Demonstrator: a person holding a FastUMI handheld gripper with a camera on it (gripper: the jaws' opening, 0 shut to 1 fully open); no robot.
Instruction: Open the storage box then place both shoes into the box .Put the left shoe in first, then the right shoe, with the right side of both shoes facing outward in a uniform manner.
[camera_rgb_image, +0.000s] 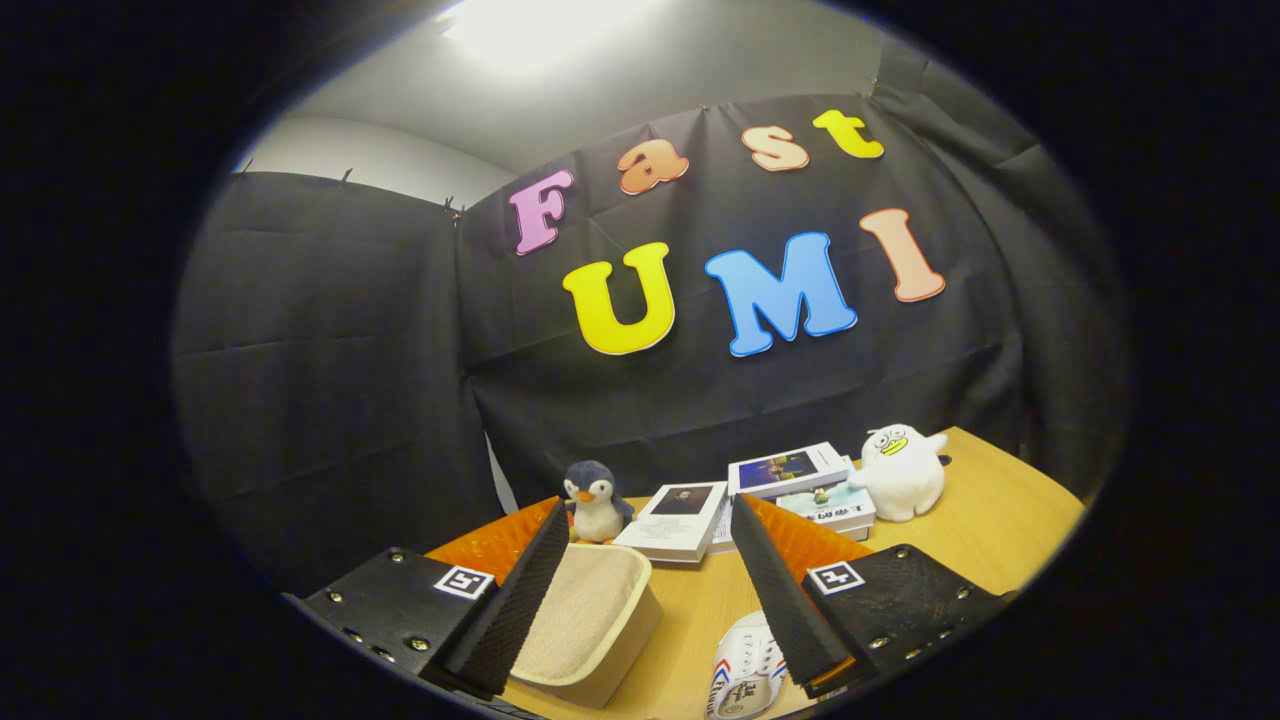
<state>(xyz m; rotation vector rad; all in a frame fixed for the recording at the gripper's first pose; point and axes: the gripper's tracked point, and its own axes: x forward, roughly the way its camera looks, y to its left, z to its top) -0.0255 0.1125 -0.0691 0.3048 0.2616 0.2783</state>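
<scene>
Overhead: gripper (640, 570) hangs above a wooden table (1000, 530), fingers spread wide, gripping nothing.
Storage box: the beige storage box (590, 625) sits just below the left finger (520, 590), partly between the two.
Shoe: a white shoe (745, 680) lies near, beside the right finger (785, 600).
Far side: penguin toy (594, 502), stacked books (790, 480), white plush duck (902, 472).

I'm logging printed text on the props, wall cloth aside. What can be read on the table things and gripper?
Stacked white-covered books beyond the fingers: cover print too small to read.
White striped fabric shoe beside one finger: dark lettering, too blurred to read.
Open black gripper, fingers holding nothing: square black-and-white marker, no words.
</scene>
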